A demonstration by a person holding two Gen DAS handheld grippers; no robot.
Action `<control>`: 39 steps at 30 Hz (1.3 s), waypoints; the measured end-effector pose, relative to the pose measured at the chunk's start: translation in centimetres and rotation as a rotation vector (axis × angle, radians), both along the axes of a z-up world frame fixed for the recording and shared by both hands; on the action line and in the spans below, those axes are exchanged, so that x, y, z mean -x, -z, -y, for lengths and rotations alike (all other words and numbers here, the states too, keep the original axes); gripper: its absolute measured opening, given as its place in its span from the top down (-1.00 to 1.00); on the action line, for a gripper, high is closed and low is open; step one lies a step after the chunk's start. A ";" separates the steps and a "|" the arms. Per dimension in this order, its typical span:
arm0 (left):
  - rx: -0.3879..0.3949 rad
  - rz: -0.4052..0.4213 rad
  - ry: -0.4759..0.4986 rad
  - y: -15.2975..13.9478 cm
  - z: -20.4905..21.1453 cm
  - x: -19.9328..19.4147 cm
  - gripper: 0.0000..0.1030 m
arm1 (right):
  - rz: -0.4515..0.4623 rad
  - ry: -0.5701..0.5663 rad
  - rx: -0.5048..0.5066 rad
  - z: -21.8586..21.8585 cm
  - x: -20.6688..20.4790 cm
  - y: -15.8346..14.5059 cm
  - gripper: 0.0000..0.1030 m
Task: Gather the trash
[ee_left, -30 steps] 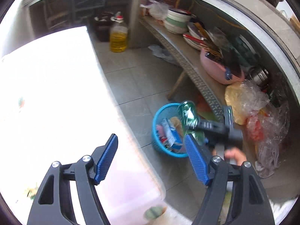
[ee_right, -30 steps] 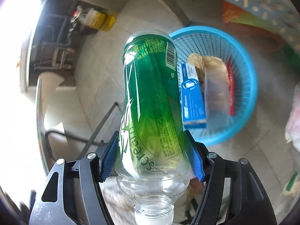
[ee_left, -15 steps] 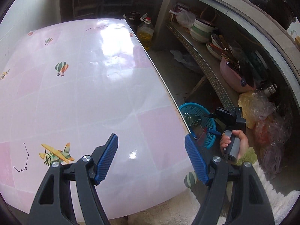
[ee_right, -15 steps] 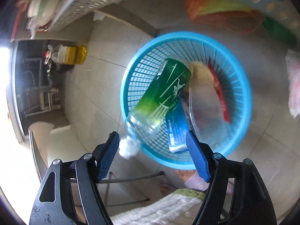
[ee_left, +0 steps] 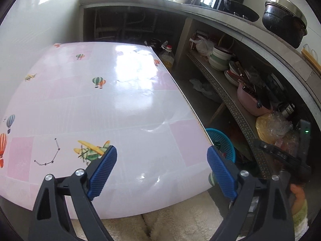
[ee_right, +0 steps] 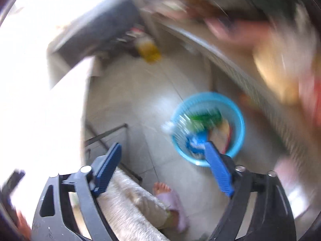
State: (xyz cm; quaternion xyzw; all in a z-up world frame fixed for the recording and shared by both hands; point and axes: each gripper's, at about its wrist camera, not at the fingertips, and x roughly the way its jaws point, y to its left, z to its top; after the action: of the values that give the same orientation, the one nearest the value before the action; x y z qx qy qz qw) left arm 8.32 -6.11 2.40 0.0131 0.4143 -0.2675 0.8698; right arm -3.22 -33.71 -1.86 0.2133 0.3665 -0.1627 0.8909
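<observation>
Looking down, we see the green bottle (ee_right: 197, 120) lying slantwise in the blue basket (ee_right: 239, 128) on the floor, neck over the rim, below our right gripper (ee_right: 163, 169); both grippers' jaws are opening, empty, left gripper (ee_left: 161, 170) over the bare table (ee_left: 120, 104).

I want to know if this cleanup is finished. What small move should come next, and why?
Probably sweep the left gripper slowly across the pink table to look for leftover trash. Its jaws are opening with nothing between them, and the tabletop it faces shows no trash. The green bottle already lies in the blue basket on the floor, and the right gripper, also opening, is empty.
</observation>
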 end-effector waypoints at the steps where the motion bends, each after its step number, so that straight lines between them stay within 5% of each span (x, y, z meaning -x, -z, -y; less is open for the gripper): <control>1: -0.001 0.025 -0.027 -0.2 -0.8 0.5 -0.88 | 0.028 -0.037 0.046 -1.5 0.3 -1.2 -0.85; 6: -0.038 0.132 -0.154 -1.1 -4.0 2.8 -0.89 | 0.130 -0.158 0.216 -8.5 1.7 -5.3 -0.85; 14: -0.185 0.233 -0.325 -1.4 -6.5 5.6 -0.89 | 0.117 -0.189 0.318 -14.1 1.4 -5.2 -0.85; 24: -0.324 0.101 -0.414 1.3 -7.0 5.7 -0.89 | -0.108 -0.059 0.297 -13.4 2.1 -0.5 -0.85; 39: -0.382 0.054 -0.416 2.3 -5.8 4.9 -0.89 | -0.155 0.014 0.291 -11.8 2.8 0.4 -0.85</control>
State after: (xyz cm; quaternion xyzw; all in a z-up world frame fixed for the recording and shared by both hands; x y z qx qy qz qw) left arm 3.46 -0.32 0.12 0.0984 0.4278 0.0003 0.8985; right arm -6.05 -21.90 -2.24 0.0710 0.4054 -0.2362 0.8802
